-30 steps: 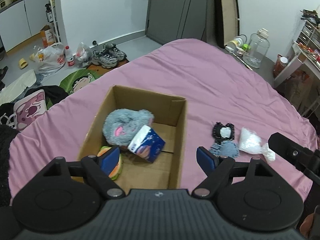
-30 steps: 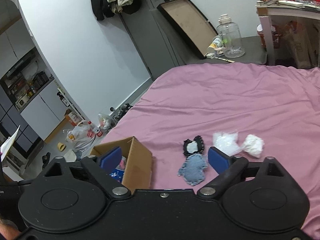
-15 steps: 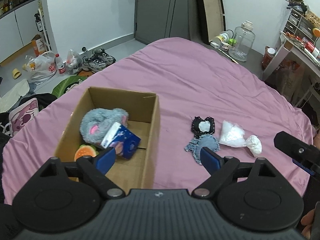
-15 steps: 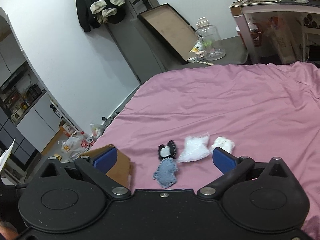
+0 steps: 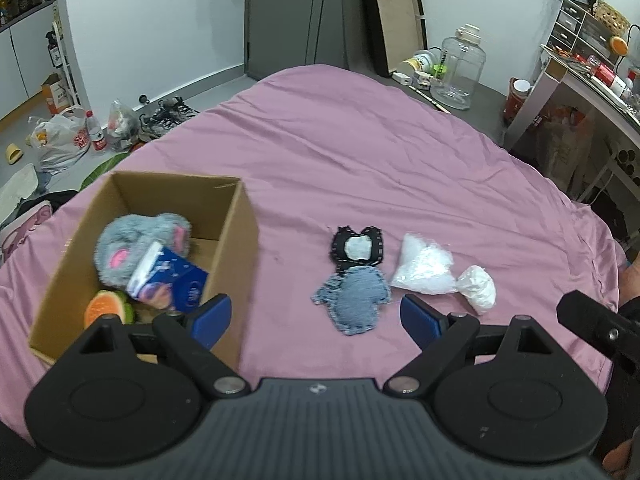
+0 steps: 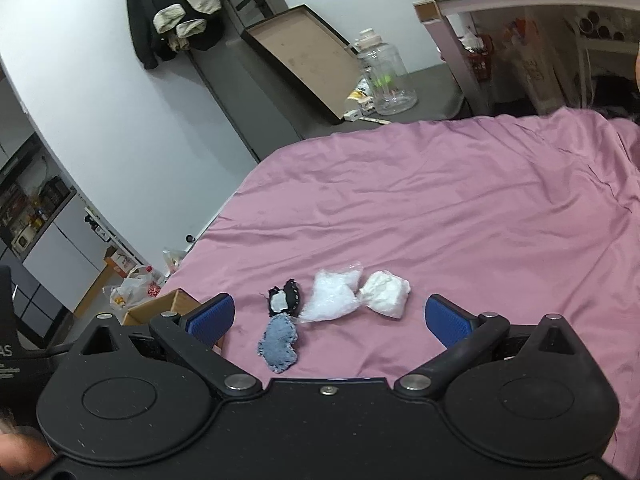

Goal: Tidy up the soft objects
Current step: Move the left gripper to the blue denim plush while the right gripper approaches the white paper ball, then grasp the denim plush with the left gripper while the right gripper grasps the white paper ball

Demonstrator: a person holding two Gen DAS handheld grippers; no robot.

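An open cardboard box [image 5: 236, 216] sits on the pink bed and holds a grey plush toy [image 5: 132, 248], a blue packet [image 5: 176, 280] and an orange-green soft toy [image 5: 106, 306]. To its right on the sheet lie a black and denim doll [image 5: 356, 280], a clear bag of white stuffing [image 5: 424, 268] and a white wad [image 5: 478, 288]. My left gripper [image 5: 316, 318] is open and empty above the sheet, near the doll. My right gripper [image 6: 328, 320] is open and empty; the doll [image 6: 280, 332], bag [image 6: 332, 296] and wad [image 6: 386, 290] lie between its fingers' line of sight.
The pink bed [image 5: 360, 152] fills the middle. Floor clutter with bags and shoes [image 5: 120, 124] lies left of it. A big clear jar [image 5: 460, 68] stands beyond the bed, a desk [image 5: 580, 92] at right. The box corner [image 6: 168, 306] shows in the right wrist view.
Both grippers have swung to the right: the box slid left in both views and the doll, bag and wad now sit near the centre. Both stay open.
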